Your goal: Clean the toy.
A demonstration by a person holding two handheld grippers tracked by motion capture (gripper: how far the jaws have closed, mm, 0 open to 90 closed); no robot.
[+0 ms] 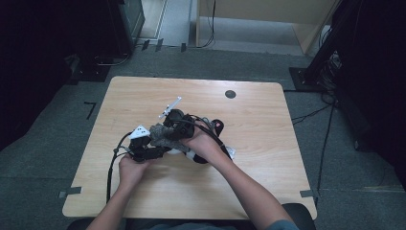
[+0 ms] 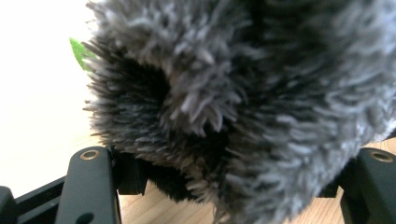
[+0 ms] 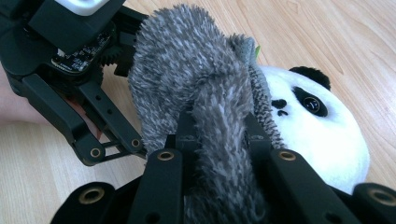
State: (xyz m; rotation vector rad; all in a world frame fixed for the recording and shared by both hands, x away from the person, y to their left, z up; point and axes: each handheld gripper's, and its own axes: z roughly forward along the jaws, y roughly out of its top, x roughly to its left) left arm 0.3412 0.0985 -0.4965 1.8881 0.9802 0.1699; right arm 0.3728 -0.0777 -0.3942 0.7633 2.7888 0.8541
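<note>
Both tools grasp the shaggy grey plush cloth (image 3: 187,79): right tool (image 3: 219,135) clenched on its narrow fold, left tool (image 2: 224,182) on its bulk. I note the fold runs along my right jaws, the white-and-black plush panda (image 3: 317,135) just beyond, partly under it.

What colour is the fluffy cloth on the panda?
Grey; the fluffy cloth shows best in the right gripper view, beside the white-and-black panda.

A pale wooden counter (image 1: 268,158) with rounded corners stands on grey carpet (image 1: 43,143). A dark round inset (image 1: 230,94) sits toward twelve o'clock. Light wooden furniture (image 1: 268,19) stands beyond; black stands (image 1: 330,43) and trailing cables (image 1: 325,139) lie at three o'clock
</note>
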